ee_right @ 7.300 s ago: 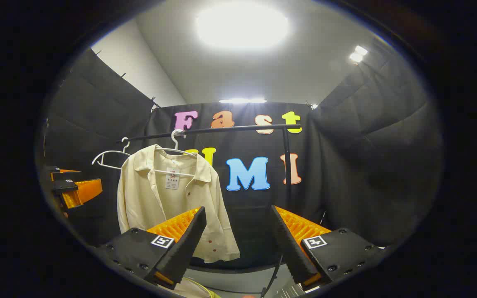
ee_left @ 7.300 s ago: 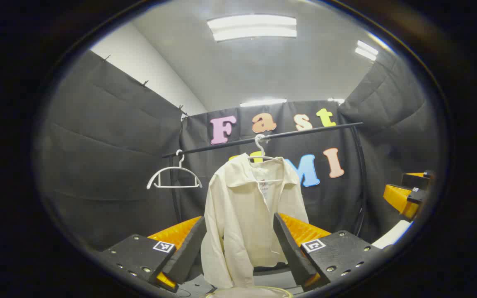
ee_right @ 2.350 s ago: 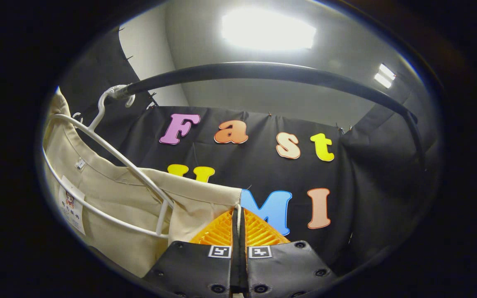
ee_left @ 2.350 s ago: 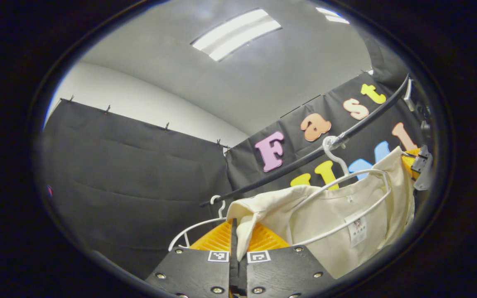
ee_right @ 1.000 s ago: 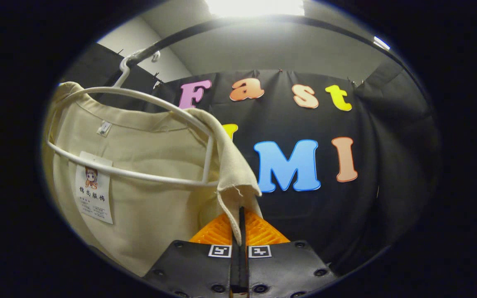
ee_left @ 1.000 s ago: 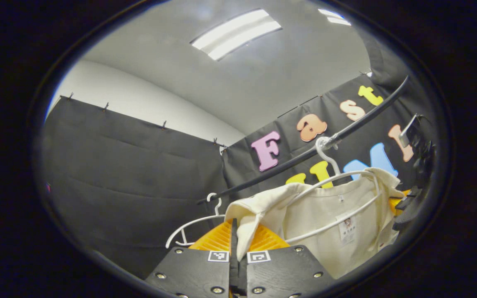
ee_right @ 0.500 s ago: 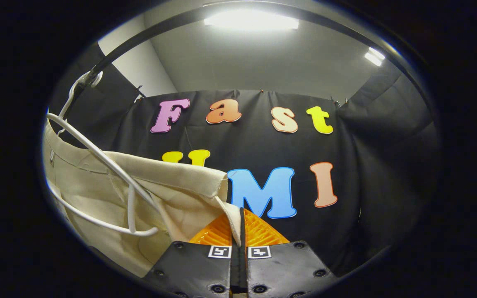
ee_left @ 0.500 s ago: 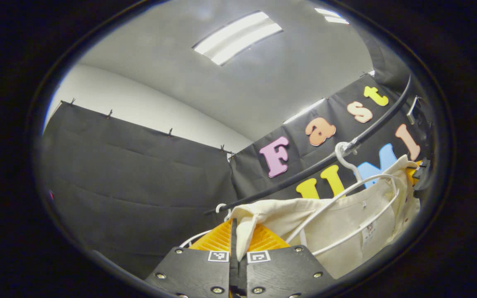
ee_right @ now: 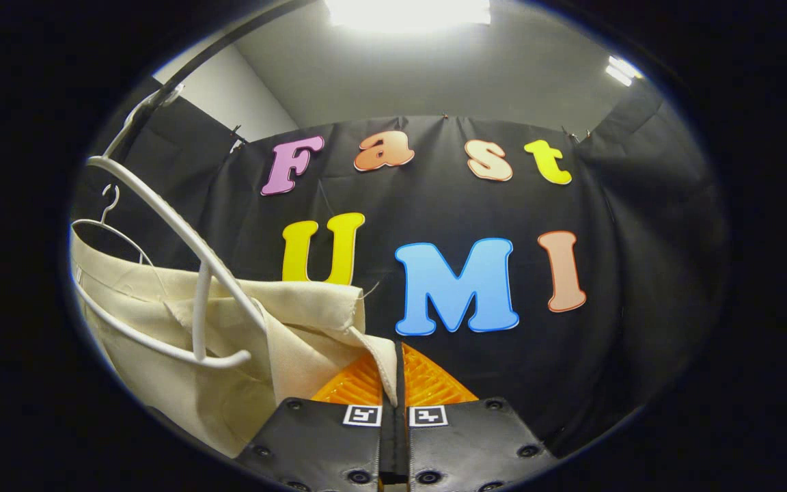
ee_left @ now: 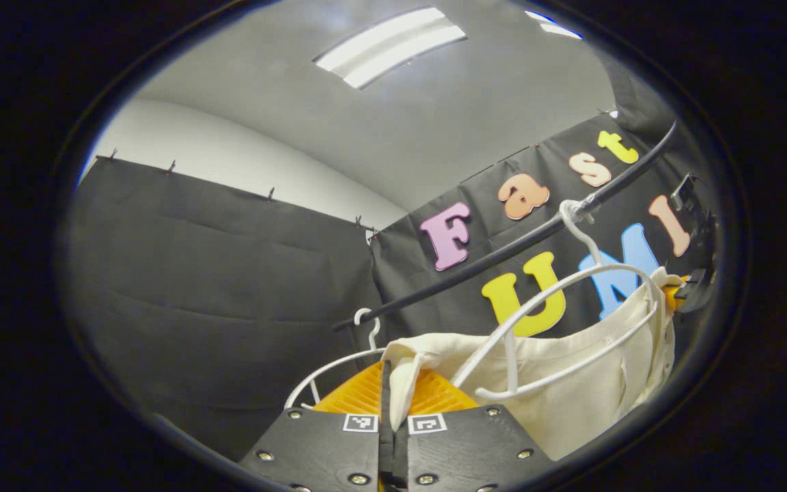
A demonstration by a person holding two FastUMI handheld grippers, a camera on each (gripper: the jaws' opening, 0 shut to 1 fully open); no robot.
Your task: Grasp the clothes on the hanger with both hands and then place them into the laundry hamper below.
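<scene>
A cream shirt (ee_left: 571,389) hangs half off a white hanger (ee_left: 557,294) whose hook sits on the black rail (ee_left: 503,253). My left gripper (ee_left: 388,383) is shut on the shirt's left collar edge. In the right gripper view the same cream shirt (ee_right: 182,348) spreads to the left, below the white hanger (ee_right: 182,273). My right gripper (ee_right: 393,369) is shut on the shirt's right front edge. The right gripper (ee_left: 691,290) also shows at the far right of the left gripper view, at the shirt's other end. The shirt's shoulders lie below the hanger's arms.
A second, bare white hanger (ee_left: 325,376) hangs farther left on the same rail; it shows small at the left as the bare hanger (ee_right: 110,219) in the right gripper view. Black cloth walls close the booth behind and on both sides. Ceiling lights (ee_left: 390,44) shine above.
Both grippers stay shut on the shirt and have drawn it downward. The hanger's arms now stand bare above the cloth, and the collar has slid lower on the frame.
</scene>
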